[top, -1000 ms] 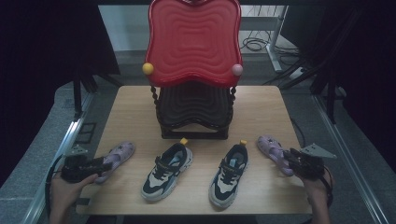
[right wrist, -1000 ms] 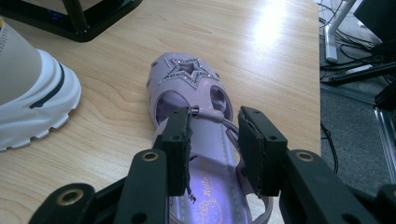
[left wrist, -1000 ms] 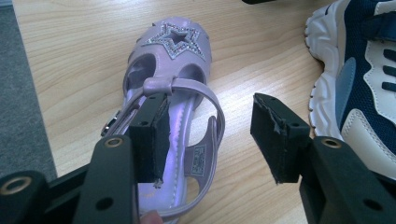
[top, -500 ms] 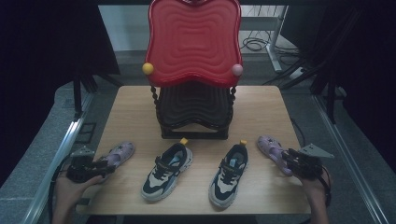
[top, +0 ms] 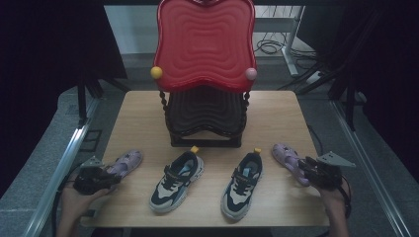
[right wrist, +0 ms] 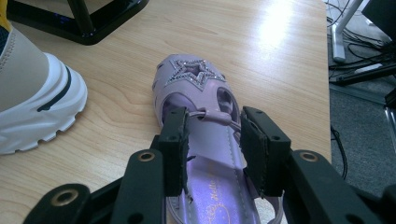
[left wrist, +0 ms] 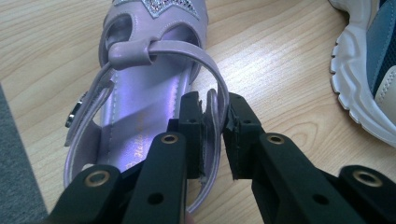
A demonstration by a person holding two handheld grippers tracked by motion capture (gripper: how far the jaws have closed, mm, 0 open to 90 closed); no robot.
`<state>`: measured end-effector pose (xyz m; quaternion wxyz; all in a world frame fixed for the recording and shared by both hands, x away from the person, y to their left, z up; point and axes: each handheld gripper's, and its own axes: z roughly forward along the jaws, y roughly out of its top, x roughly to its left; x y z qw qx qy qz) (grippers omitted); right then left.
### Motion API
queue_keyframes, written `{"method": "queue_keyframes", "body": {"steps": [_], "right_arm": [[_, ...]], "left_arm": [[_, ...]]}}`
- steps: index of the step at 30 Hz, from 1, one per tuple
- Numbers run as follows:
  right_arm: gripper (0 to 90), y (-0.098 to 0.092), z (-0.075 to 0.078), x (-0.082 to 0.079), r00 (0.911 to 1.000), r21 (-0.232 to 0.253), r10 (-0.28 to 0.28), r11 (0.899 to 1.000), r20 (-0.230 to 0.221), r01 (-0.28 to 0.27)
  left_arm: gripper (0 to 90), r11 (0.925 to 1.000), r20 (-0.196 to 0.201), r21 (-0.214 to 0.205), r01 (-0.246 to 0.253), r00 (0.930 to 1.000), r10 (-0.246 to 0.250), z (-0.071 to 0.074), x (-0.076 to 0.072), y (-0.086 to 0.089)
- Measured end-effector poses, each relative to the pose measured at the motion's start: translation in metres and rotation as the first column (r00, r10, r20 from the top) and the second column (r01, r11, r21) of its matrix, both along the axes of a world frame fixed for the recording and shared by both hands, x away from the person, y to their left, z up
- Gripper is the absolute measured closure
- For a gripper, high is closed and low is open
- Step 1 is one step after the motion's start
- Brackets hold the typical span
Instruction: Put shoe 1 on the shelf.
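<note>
The left gripper has just been closing, and its jaws now pinch the heel strap of the left sandal, one pad inside the strap and one outside. That strap is thin and soft; lifted by it alone, the sandal would likely swing toe-down and could slip out or knock the left sneaker beside it.

The right gripper stands with its jaws apart over the right sandal, a pad at each side of the ankle strap. Whether either pad touches the shoe is hard to tell from this angle, but neither seems to press. If these jaws close as they are, they might catch only the loose strap or ride off the smooth upper, pushing the sandal toward the table edge close by.

Both sandals lie on the front of the table, at its outer corners, with the right sneaker and its mate between them. Behind stands the red-and-black chair; a swinging shoe carried that way could clip its base.
</note>
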<state>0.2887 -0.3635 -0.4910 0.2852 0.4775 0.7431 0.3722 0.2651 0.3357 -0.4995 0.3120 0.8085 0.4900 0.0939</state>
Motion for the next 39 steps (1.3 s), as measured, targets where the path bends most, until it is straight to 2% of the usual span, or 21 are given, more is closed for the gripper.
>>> {"method": "queue_keyframes", "body": {"steps": [20,39], "right_arm": [[60.3,-0.0035,0.0035,-0.0020,0.9999,0.004,-0.015,1.000,0.007,0.015],[60.1,-0.0028,0.0055,-0.0027,0.9999,0.007,-0.014,1.000,0.009,0.013]], "left_arm": [[80.7,0.9999,0.005,-0.015,0.000,1.0000,0.000,-0.0016,0.0004,0.0036],[81.3,1.0000,0.005,-0.009,-0.001,1.0000,0.001,-0.0016,0.0008,0.0025]]}}
